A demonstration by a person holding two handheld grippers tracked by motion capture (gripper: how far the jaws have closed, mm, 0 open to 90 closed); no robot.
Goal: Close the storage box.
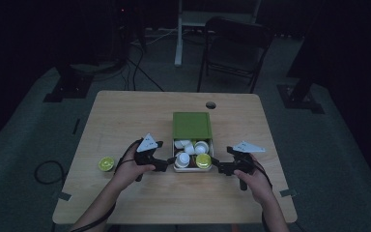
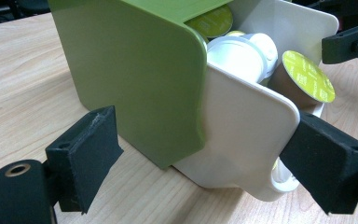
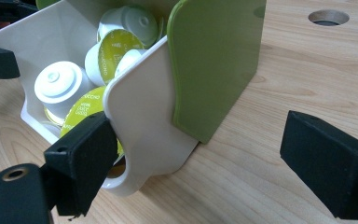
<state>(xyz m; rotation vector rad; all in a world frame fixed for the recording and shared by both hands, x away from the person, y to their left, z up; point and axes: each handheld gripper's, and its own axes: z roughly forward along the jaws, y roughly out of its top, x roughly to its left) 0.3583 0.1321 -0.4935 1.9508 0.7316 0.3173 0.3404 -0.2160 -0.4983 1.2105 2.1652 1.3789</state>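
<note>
The white drawer (image 1: pixel 193 166) is lying lower centre of the frame, between the spread left gripper (image 1: pixel 170 163) and spread right gripper (image 1: pixel 219 168), both equally near

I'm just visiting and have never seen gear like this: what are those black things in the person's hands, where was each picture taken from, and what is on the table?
A person holds a hand-held clamp with two black jaws in each hand: the left gripper and the right gripper. One picture comes from a camera above the table. The other two come from small cameras riding on each clamp, looking along its jaws.

On the table stands a green box with a white drawer pulled out, full of coffee capsules. One more capsule with a yellow-green lid lies alone near the left edge.

Both clamps stand open, one at each side of the drawer's front. Nothing is gripped yet.
</note>
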